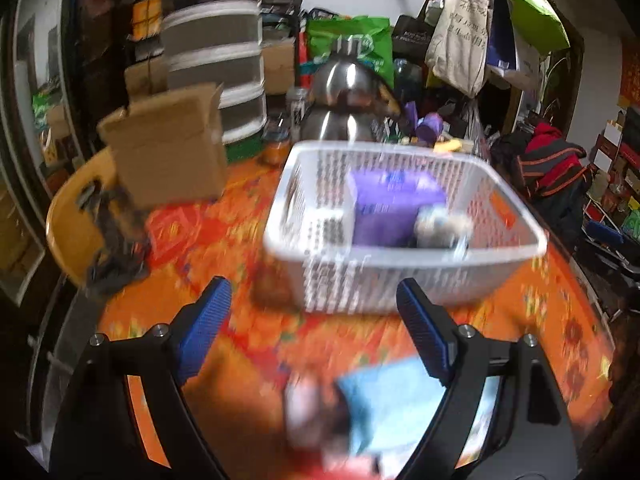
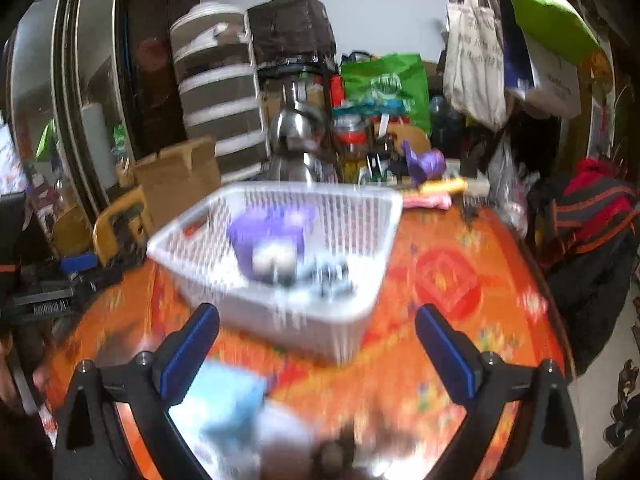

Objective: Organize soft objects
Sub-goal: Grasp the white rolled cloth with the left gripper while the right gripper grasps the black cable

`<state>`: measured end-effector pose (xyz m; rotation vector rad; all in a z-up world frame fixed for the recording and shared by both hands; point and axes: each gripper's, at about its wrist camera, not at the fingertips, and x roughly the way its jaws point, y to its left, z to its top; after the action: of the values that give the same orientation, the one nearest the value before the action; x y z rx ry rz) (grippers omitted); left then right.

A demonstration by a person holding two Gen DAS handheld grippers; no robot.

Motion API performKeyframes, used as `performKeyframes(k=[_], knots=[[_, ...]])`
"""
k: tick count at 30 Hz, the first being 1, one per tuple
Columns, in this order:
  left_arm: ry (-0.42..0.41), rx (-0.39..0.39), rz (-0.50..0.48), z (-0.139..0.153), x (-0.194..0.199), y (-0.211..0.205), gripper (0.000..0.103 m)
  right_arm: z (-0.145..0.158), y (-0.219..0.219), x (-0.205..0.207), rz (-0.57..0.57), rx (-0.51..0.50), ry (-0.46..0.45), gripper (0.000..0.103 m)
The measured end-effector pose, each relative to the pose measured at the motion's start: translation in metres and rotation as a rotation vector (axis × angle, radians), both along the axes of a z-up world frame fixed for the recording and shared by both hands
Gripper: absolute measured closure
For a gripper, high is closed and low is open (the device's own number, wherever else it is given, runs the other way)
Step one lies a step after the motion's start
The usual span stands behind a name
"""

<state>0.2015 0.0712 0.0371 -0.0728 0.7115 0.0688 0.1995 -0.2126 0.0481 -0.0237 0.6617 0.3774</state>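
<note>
Left wrist view shows the left tool (image 1: 314,312) standing wide, its 2 blue pads (image 1: 206,328) apart with nothing between them. Straight ahead of it, past the pad tips, a white perforated basket (image 1: 400,276) sits on the worktop (image 1: 520,320), which wears an orange and red patterned cloth. Inside the basket a purple soft pack (image 1: 394,210) stands against the far wall, and a small grey and white soft thing (image 1: 440,226) lies just to its right; blur hides what it is. Close below the tool, between its arms, a light blue soft item (image 1: 396,404) lies on the cloth, touching a pale pink and dark lump (image 1: 316,412) on its left. Ahead and to the left a cardboard box (image 1: 168,144) leans over a yellow chair (image 1: 72,224). Beyond the basket stands a steel kettle (image 1: 348,100).

Right wrist view shows the right tool (image 2: 318,336) also wide, pads (image 2: 188,352) well apart and gripping nothing. The same basket (image 2: 280,312) lies ahead, slightly left of centre, with the purple soft pack (image 2: 272,228) in it. The light blue soft item (image 2: 228,408) rests just beside the left pad, near the bottom edge. A blurred dark lump (image 2: 360,452) lies low between the arms. Everything is smeared by motion.
</note>
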Motion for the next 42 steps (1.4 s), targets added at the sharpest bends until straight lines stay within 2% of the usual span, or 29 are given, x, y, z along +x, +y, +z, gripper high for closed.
performKeyframes(k=[5, 7, 9, 11, 16, 24, 30, 32, 33, 39, 42], knots=[[0.039, -0.021, 0.031, -0.05, -0.049, 0.022, 0.02, -0.054, -0.016, -0.032, -0.021, -0.031, 0.099, 0.005], [0.057, -0.035, 0.038, -0.069, -0.059, 0.029, 0.02, -0.068, -0.022, -0.04, -0.051, -0.042, 0.107, 0.017], [0.086, -0.063, 0.034, -0.09, -0.065, 0.034, 0.02, -0.08, -0.029, -0.04, -0.065, -0.015, 0.141, 0.044], [0.113, -0.076, 0.027, -0.105, -0.065, 0.036, 0.02, -0.088, -0.034, -0.036, -0.06, 0.004, 0.173, 0.056], [0.142, -0.095, 0.02, -0.128, -0.063, 0.037, 0.02, -0.104, -0.032, -0.029, -0.051, -0.023, 0.217, 0.063], [0.145, -0.079, 0.015, -0.134, -0.057, 0.034, 0.021, -0.114, -0.023, -0.015, -0.039, -0.04, 0.245, 0.071], [0.163, -0.094, 0.011, -0.139, -0.051, 0.035, 0.031, -0.114, -0.013, -0.01, -0.03, -0.075, 0.232, 0.079], [0.164, -0.108, 0.001, -0.14, -0.05, 0.035, 0.047, -0.113, -0.012, -0.011, -0.038, -0.088, 0.221, 0.087], [0.168, -0.114, -0.005, -0.14, -0.049, 0.034, 0.051, -0.113, -0.011, -0.011, -0.037, -0.089, 0.219, 0.091], [0.178, -0.125, -0.011, -0.143, -0.044, 0.029, 0.073, -0.112, -0.011, -0.011, -0.061, -0.107, 0.212, 0.093], [0.172, -0.152, -0.018, -0.143, -0.044, 0.029, 0.074, -0.109, -0.014, -0.015, -0.066, -0.089, 0.192, 0.094]])
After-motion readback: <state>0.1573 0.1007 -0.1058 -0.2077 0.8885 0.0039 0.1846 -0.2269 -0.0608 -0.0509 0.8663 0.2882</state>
